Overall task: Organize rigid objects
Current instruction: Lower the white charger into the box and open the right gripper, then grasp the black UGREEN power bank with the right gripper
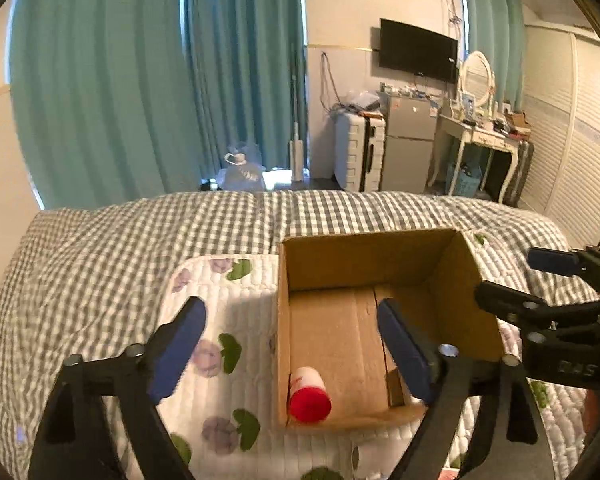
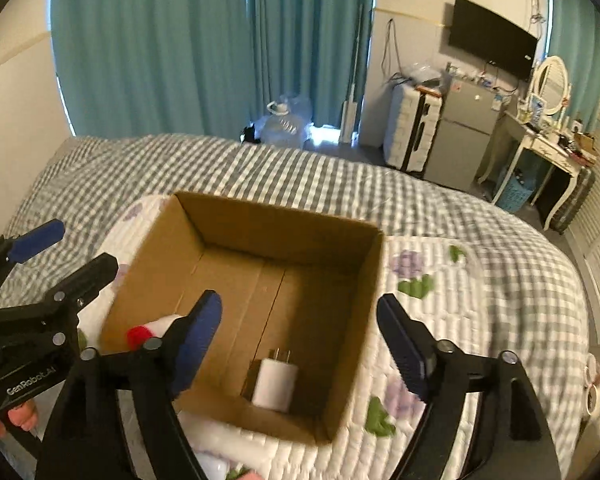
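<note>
Blue-padded fingers (image 1: 404,352) of the left gripper (image 1: 292,340) fill the bottom of the left wrist view, spread wide with nothing between them; one finger hangs over the floral mat (image 1: 220,300), the other over the inside of the box (image 1: 364,264). That open cardboard box sits on the quilted mat, which lies on a bed (image 1: 120,240) covered in grey-and-white check. Inside the box, against its left wall near the front corner, lies a white bottle (image 1: 309,394) on its side, its red cap turned toward the camera. At the right edge of this view the right gripper (image 1: 516,276) shows from the side, just beside the box's right wall, its fingers apart and empty. From the right wrist view, the right gripper (image 2: 300,332) is likewise wide open and holds nothing, one finger over the box (image 2: 284,224) interior and the other over the mat (image 2: 440,320) to the right of the box. A white charger (image 2: 274,386) with its metal prongs pointing away lies on the box floor near the front wall, well apart from the bottle (image 2: 152,330), which is partly hidden behind the gripper's finger. The left gripper (image 2: 76,252) appears at the left edge, open, beside the box's left wall, with fingertips of a hand (image 2: 16,418) showing under its handle. Beyond the bed (image 2: 340,176) hang teal curtains (image 2: 160,40), and a suitcase (image 2: 410,136), small fridge (image 2: 464,132) and television (image 2: 492,36) stand along the far wall.
</note>
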`<state>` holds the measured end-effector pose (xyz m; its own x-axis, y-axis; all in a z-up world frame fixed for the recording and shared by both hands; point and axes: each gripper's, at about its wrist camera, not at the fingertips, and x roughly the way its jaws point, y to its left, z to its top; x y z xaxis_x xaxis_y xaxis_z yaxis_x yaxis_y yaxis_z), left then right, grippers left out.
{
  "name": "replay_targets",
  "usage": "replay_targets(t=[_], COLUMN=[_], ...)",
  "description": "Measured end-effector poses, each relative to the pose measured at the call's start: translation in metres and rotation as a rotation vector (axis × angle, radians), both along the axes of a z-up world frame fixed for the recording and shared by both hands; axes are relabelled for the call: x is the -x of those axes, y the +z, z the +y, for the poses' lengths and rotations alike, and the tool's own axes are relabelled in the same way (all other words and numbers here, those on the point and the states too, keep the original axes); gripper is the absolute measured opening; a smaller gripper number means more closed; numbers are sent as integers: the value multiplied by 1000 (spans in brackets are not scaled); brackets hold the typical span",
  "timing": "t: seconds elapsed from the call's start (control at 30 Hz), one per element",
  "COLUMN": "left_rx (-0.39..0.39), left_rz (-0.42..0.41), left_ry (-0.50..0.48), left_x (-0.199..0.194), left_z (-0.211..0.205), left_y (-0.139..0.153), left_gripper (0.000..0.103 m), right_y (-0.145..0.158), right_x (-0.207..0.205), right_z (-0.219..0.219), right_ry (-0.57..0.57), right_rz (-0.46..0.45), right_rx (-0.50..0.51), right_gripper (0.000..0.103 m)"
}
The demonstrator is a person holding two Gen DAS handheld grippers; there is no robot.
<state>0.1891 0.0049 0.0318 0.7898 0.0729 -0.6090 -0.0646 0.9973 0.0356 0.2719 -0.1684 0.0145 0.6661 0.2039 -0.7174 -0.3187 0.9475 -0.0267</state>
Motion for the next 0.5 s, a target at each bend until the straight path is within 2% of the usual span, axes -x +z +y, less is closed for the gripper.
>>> replay_targets(t=[0.07,0.27,0.33,0.5], left_rx=[3,-1,-8,-10], left_rz=[-6,-45,-51,-57], left_ry=[7,31,27,8], left_x=[14,67,81,119], left_z=[1,2,2,0], left_y=[10,38,43,43], left_gripper=[91,92,96,96], right_y=[17,59,67,72], right_x=[21,92,109,155], right_z=[-4,-10,-12,-12], right_ry=[-6,-4,-9,-7], right_rz=[-21,-130,-138,-159], right_rx=[16,39,32,35], right_gripper=[90,98,101,103])
